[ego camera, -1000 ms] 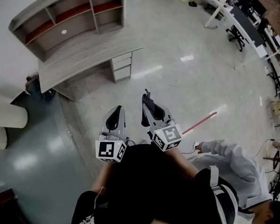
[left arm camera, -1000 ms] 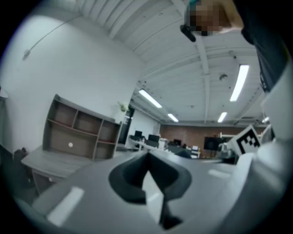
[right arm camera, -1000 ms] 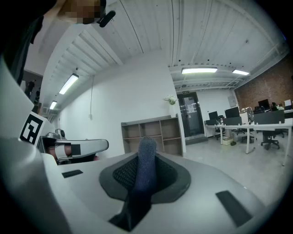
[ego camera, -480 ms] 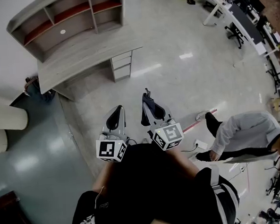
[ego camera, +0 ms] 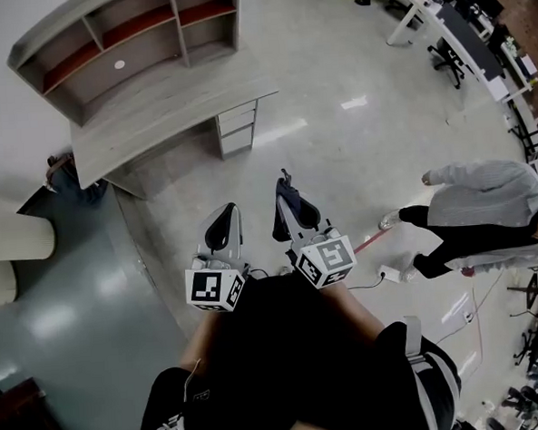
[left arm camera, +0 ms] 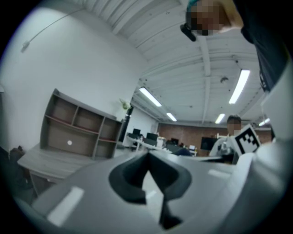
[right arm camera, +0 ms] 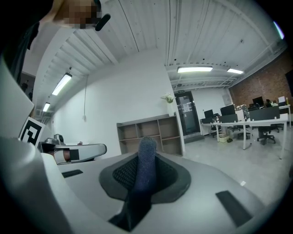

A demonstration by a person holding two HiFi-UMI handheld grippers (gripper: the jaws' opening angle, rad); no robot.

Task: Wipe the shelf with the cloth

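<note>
Bystander in the grey hoodie [ego camera: 486,201] has gone from crouching at the near right of the glossy pale floor [ego camera: 356,159] to upright and walking along its right edge; red-handled tool by their feet looks shifted too, too small to call. Both grippers have barely moved, held out low in front of the operator's body, side by side. Left gripper [ego camera: 222,218]: jaws together, nothing between them in the left gripper view. Right gripper [ego camera: 288,199]: jaws clamped on the dark blue knitted cloth [right arm camera: 146,157], a rolled fold of it sticking up past the tips. Target is the grey wooden shelf unit with reddish boards [ego camera: 122,46], sitting along the back edge of the grey wooden desk [ego camera: 163,116] at the far left side of the floor, against the white wall. Cloth is well apart from it, no contact, open floor in between. My read: wipe not started, cloth pickup is done, operator in the approach phase. Bystander's path runs along the right, away from the line to the desk, so likely no conflict. Next move needs a walk-up to the desk's front edge, then a reach over the desktop to the shelf boards.
</note>
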